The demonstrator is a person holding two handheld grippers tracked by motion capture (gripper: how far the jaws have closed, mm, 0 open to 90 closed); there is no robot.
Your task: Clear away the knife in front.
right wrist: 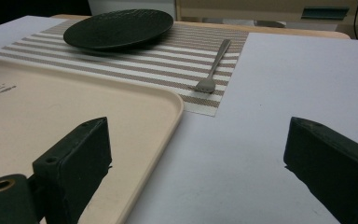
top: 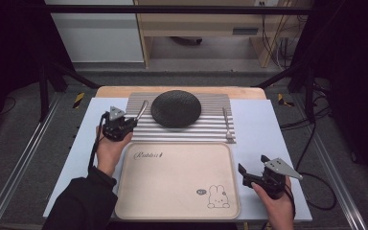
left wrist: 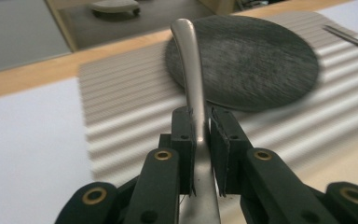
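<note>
My left gripper (top: 133, 120) is shut on a silver utensil (top: 142, 109), held above the left end of the striped placemat (top: 211, 128). In the left gripper view the pads clamp the metal shaft (left wrist: 193, 70), whose rounded handle end points away toward the black plate (left wrist: 251, 65); its other end is hidden under the gripper (left wrist: 204, 126). The plate (top: 176, 108) lies at the mat's middle. A fork (top: 227, 125) lies on the mat's right side. My right gripper (top: 251, 175) rests open right of the tray, nothing between its jaws (right wrist: 200, 154).
A beige tray (top: 177, 211) with a rabbit drawing lies bare in front of the mat; its corner (right wrist: 168, 100) sits just left of my right gripper. The fork (right wrist: 214, 65) and plate (right wrist: 119, 28) lie beyond it. White table surface (top: 263, 129) extends to the right.
</note>
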